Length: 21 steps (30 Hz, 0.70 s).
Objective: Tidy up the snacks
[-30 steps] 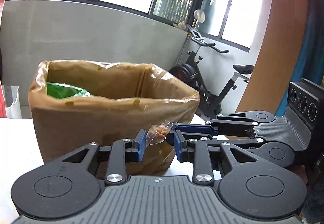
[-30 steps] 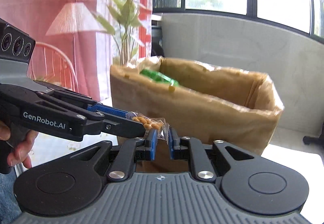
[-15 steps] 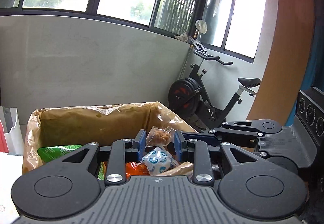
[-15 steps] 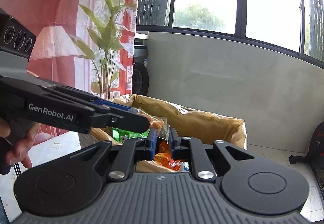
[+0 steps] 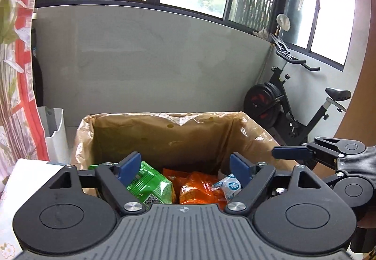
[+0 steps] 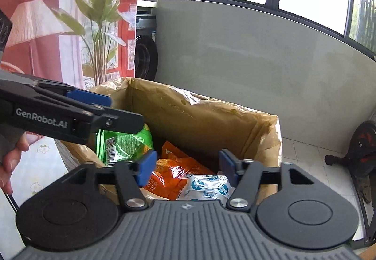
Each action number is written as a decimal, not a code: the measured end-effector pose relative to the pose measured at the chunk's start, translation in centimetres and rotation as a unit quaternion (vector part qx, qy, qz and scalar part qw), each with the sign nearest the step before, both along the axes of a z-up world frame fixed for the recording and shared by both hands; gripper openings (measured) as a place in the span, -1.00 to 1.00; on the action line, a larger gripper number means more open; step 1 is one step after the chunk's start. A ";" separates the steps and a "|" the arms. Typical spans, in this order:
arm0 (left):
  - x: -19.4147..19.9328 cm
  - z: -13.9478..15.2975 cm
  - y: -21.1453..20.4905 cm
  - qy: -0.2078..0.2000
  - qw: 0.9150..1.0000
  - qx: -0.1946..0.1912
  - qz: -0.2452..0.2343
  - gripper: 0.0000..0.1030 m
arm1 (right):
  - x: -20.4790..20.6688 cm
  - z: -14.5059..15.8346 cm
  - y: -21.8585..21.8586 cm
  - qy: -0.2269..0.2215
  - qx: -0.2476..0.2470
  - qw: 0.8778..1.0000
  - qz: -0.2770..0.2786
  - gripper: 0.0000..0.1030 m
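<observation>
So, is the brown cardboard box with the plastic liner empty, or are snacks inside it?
Not empty. The brown lined box holds a green packet, an orange packet and a white-blue packet.

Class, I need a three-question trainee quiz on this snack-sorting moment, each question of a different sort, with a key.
1. True or false: the left claw is shut on a packet.
2. What colour is the packet at the box's left end?
3. The white-and-blue packet lies: A) on the table, B) in the box, C) in the right claw.

Key: 1 false, both claws are open; 2 green; 3 B.
</observation>
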<state>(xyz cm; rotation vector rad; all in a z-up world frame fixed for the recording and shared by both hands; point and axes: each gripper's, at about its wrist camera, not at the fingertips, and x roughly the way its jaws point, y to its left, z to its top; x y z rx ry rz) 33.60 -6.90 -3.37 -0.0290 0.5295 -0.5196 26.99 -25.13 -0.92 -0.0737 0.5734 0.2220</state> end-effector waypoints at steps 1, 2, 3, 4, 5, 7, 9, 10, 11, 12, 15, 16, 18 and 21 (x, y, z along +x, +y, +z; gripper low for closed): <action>-0.1 0.6 0.5 0.004 1.000 -0.003 0.005 0.73 | -0.2 0.2 -0.3 0.002 0.008 1.000 -0.005 0.58; -0.3 1.1 0.9 0.006 1.000 -0.005 0.008 0.73 | -0.5 0.5 -0.5 0.001 0.015 1.000 -0.011 0.70; -0.6 1.3 1.2 0.005 1.000 -0.005 0.011 0.73 | -0.9 0.7 -0.7 -0.003 0.019 1.000 -0.015 0.77; -1.1 1.8 1.5 -0.001 1.000 -0.002 0.015 0.74 | -1.3 1.1 -0.8 -0.006 0.022 1.000 -0.018 0.81; -1.7 2.1 1.8 -0.008 1.000 0.001 0.020 0.75 | -1.7 1.3 -0.9 -0.008 0.024 0.999 -0.020 0.89; -2.8 2.8 2.3 -0.016 0.999 0.005 0.031 0.80 | -2.7 1.9 -1.0 -0.014 0.028 0.999 -0.027 0.94; -4.0 3.4 2.8 -0.022 0.999 -0.001 0.033 0.80 | -3.6 2.4 -1.0 -0.018 0.034 0.999 -0.037 0.96; -4.8 3.6 3.1 -0.026 0.999 -0.004 0.035 0.82 | -4.1 2.7 -1.0 -0.021 0.039 0.998 -0.041 0.96; -5.4 3.9 3.2 -0.028 0.999 -0.003 0.039 0.84 | -4.6 2.9 -0.9 -0.023 0.042 0.998 -0.044 0.97; -5.9 4.1 3.4 -0.029 0.999 -0.003 0.043 0.88 | -5.1 3.2 -0.9 -0.024 0.043 0.998 -0.047 0.98; -7.5 4.7 3.9 -0.031 0.998 0.007 0.060 0.92 | -6.3 4.0 -0.6 -0.024 0.046 0.997 -0.063 0.98; -7.9 4.8 4.0 -0.033 0.997 0.014 0.068 0.92 | -6.9 4.3 -0.5 -0.026 0.051 0.996 -0.063 0.98; -9.1 5.1 4.2 -0.037 0.995 0.026 0.084 0.92 | -8.1 4.9 -0.5 -0.033 0.066 0.995 -0.064 1.00; -10.9 5.7 4.4 -0.041 0.991 0.050 0.117 0.92 | -9.7 5.8 -0.1 -0.045 0.074 0.993 -0.079 1.00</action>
